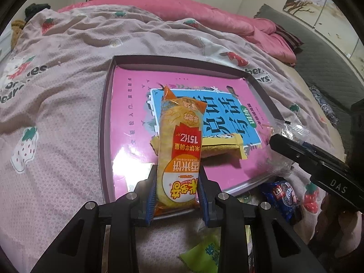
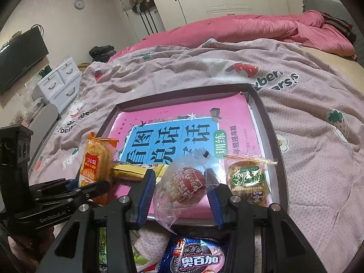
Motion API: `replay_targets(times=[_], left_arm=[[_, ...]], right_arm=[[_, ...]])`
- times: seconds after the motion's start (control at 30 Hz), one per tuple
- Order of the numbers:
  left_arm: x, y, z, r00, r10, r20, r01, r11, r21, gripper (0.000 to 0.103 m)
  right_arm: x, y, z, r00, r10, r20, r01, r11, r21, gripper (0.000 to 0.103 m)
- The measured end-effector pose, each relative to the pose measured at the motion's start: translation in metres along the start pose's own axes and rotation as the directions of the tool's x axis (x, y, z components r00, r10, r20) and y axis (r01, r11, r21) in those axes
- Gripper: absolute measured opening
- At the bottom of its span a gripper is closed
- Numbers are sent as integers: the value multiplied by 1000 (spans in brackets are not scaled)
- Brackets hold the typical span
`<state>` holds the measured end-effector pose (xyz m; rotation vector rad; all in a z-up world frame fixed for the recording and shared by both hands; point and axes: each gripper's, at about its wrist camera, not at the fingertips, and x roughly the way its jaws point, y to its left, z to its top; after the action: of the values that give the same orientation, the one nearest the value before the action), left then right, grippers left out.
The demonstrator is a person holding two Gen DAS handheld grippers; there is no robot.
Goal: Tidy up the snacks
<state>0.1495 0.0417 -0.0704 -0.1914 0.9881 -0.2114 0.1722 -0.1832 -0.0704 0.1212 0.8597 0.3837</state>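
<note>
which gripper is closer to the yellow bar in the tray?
Left. The left gripper, shut on the rice cracker pack, is right beside the yellow bar. The right gripper, holding a clear-wrapped snack, is further off.

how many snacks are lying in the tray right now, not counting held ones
2: a yellow-wrapped snack near the tray's front left and a clear-wrapped pastry at its front right. Others may be hidden behind the held packets.

My left gripper (image 1: 177, 195) is reaching forward, its blue pads (image 1: 151, 201) pressing in on both sides of a long packet. My right gripper (image 2: 180, 199) is sitting just beside it, its fingers (image 2: 145, 195) closing against a clear-wrapped piece.
</note>
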Motion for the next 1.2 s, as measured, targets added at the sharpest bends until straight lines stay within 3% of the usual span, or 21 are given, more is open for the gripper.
replay_targets(times=[0.6,1.2], left_arm=[[2,6,1,1000,-6,-5,6,1000,-16,32],[2,8,1,1000,-9,-6,9,999,-32,32]], right_arm=[[18,-1,2,999,-22,-28,23,1000,9,45],[11,-6,-3,997,-65,-33,65,998,2,49]])
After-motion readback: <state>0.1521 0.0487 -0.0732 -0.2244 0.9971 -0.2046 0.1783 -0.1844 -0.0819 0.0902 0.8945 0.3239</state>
